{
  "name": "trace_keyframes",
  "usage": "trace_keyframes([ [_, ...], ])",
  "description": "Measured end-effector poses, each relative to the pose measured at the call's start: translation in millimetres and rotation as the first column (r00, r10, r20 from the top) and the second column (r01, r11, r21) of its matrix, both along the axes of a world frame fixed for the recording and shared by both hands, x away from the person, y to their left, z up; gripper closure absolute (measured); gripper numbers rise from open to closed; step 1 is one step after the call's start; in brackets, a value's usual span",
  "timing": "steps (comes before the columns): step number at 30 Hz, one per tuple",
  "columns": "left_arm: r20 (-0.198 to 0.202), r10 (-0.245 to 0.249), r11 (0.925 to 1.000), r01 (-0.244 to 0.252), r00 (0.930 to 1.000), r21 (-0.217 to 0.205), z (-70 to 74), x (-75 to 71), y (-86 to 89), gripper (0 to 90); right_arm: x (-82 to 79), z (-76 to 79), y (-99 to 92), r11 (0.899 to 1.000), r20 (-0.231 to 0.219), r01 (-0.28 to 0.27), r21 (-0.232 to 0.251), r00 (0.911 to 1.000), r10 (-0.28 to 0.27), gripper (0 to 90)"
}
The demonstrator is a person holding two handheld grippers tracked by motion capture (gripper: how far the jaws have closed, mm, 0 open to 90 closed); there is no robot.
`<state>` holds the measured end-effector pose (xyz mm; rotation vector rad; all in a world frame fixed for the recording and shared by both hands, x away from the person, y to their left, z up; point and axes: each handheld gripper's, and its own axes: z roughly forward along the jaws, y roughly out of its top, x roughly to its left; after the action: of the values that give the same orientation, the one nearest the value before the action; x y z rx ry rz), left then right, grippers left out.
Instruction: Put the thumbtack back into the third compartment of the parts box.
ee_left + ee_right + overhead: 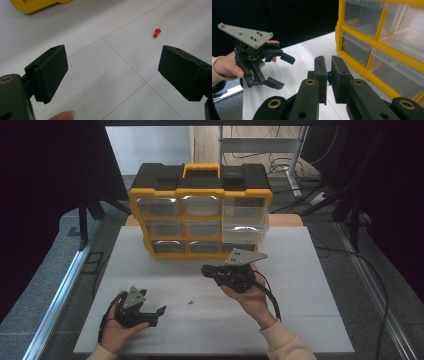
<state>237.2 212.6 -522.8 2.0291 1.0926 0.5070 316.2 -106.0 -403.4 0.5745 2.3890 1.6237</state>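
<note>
Black jaws of the right gripper (329, 75) stand nearly together in its own view, with something small and blue wedged between them; what it is I cannot tell. From above, this gripper (209, 269) is held up in the person's right hand (252, 300), just in front of the yellow drawer organizer (200, 212), whose upper right clear drawer (245, 224) is pulled out.

Lower left, the left gripper (159, 312) rests on the table with its jaws wide apart and nothing between them. A red pushpin (156, 33) lies on its side a little beyond the right jaw in the left gripper view; from above the pin (190, 302) lies on bare table between the two grippers, touching neither.

Pale grey boards with thin seams make up the table (300, 285). Grey floor surrounds it, a metal rail (60, 295) runs along the left, dark curtains hang at both sides, and cables lie behind the organizer. Open table spreads to the right and toward the near edge.
</note>
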Motion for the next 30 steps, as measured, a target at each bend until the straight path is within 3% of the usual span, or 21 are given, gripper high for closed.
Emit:
trace_keyframes([
  [10,0.0,-0.001,1.0,0.001,1.0,0.0,0.3,-0.1,0.1,9.6,-5.9,17.9,-6.2,1.0,0.039,0.008,0.024,0.9992,-0.008,83.3],
  [27,0.002,0.001,1.0,-0.001,1.0,-0.007,1.5,-0.2,0.0,9.6,-8.8,32.3,-10.1,0.998,0.065,0.017,0.058,0.9977,-0.021,83.3],
  [30,0.0,-0.001,1.0,0.001,1.0,-0.008,1.2,-0.1,-0.3,9.6,-9.1,38.7,-9.2,0.997,0.072,0.014,0.082,0.9972,-0.02,83.3],
])
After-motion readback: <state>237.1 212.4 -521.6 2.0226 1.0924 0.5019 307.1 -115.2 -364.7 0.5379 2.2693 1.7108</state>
